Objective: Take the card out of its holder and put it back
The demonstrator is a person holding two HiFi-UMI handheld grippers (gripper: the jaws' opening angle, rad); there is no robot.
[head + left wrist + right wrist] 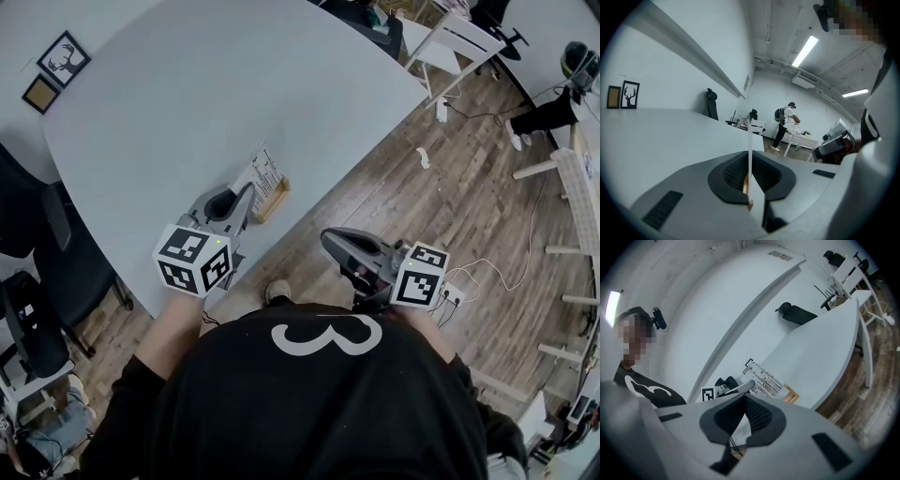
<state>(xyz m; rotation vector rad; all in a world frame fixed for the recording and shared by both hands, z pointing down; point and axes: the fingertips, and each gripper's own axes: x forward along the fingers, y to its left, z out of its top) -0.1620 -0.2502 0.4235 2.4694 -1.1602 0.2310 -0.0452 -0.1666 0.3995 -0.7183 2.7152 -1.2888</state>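
A white printed card (262, 172) stands over a small wooden holder (273, 201) near the table's front edge. My left gripper (249, 192) is shut on the card's near edge. In the left gripper view the card (750, 140) shows edge-on as a thin white line pinched between the jaws of the left gripper (750, 157), with a bit of wood (746, 185) low behind it. I cannot tell whether the card sits in the slot. My right gripper (325, 239) hangs off the table over the floor, shut and empty. The right gripper view shows the right gripper (745, 397), the card (764, 378) and the holder (790, 394).
The grey table (187, 94) carries two small picture frames (64, 58) at its far left corner. A dark office chair (37, 253) stands on the left. A white chair (459, 42) and wooden floor (450, 187) lie to the right. A person (783, 124) stands far across the room.
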